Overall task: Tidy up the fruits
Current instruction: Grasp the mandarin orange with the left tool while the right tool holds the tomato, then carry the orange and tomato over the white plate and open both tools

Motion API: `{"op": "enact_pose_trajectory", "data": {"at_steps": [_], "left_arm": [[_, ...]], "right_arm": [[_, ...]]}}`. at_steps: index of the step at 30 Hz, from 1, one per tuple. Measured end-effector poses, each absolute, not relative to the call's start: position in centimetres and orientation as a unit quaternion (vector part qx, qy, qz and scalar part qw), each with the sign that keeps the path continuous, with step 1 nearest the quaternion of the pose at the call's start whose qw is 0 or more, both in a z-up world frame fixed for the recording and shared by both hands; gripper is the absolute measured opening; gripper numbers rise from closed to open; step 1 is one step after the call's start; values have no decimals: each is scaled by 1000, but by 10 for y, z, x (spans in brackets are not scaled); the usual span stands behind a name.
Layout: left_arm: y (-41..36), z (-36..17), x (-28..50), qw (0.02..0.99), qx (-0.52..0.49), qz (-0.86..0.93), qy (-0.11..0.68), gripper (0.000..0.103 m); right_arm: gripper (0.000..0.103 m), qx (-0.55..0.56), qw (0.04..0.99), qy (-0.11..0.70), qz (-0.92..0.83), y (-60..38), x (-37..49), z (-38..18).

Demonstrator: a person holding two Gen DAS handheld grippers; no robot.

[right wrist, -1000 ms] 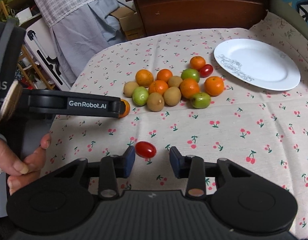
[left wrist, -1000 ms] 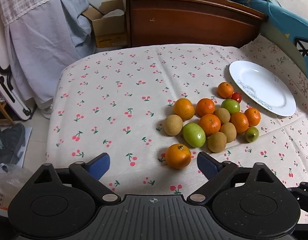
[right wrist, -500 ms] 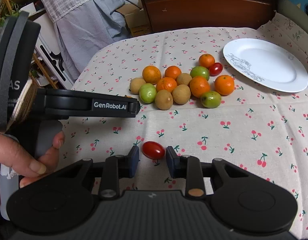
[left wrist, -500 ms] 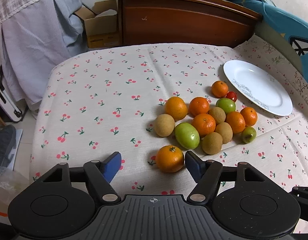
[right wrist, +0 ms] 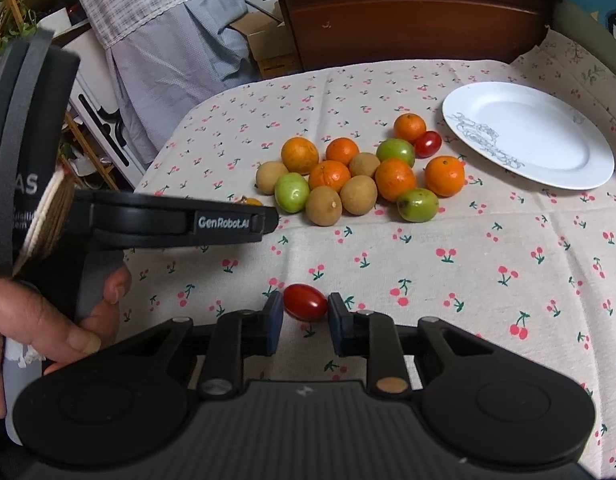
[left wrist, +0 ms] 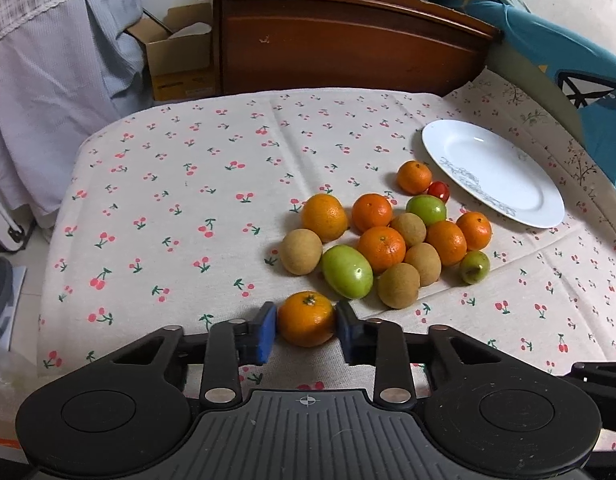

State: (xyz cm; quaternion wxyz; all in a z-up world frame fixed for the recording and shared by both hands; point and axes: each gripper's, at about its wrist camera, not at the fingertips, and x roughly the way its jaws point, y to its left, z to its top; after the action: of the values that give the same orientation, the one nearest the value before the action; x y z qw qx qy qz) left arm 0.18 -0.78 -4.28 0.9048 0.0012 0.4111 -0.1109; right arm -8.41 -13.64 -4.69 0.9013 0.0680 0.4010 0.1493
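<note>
A: Left gripper [left wrist: 305, 334] low over the cloth, blue pads [left wrist: 265, 333] flanking the lone orange [left wrist: 306, 318] on both sides, apparently touching; pinching it, grip firmness not readable. Orange nearer than the fruit pile [left wrist: 388, 240], just beside it, still on the tablecloth [left wrist: 167, 208].

B: Right gripper [right wrist: 305, 320] likewise low, fingers narrowed round the cherry tomato [right wrist: 305, 303]; contact or hairline gap, cannot tell. Tomato well short of the pile.

A: Risks?

B: Tomato soft: crushed if squeezed hard, popped out forward if pads meet its rounded ends off-centre. Orange: likely roll into the green fruit [left wrist: 347, 271] if grip shallow.

A: Pose?

B: Both held level, pointing toward the pile; left hand [right wrist: 47, 320] wrapped round its handle. White plate [left wrist: 492, 172] beyond the pile, bare.
</note>
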Motion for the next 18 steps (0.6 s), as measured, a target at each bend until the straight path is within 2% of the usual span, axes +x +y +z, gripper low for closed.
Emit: {"op": "enact_pose_trajectory", "data": {"at_steps": [18], "left_arm": [[-4, -36, -2, 911, -17, -111, 396, 28]], "right_arm": [[24, 87, 908, 394, 117, -149, -81, -41]]}}
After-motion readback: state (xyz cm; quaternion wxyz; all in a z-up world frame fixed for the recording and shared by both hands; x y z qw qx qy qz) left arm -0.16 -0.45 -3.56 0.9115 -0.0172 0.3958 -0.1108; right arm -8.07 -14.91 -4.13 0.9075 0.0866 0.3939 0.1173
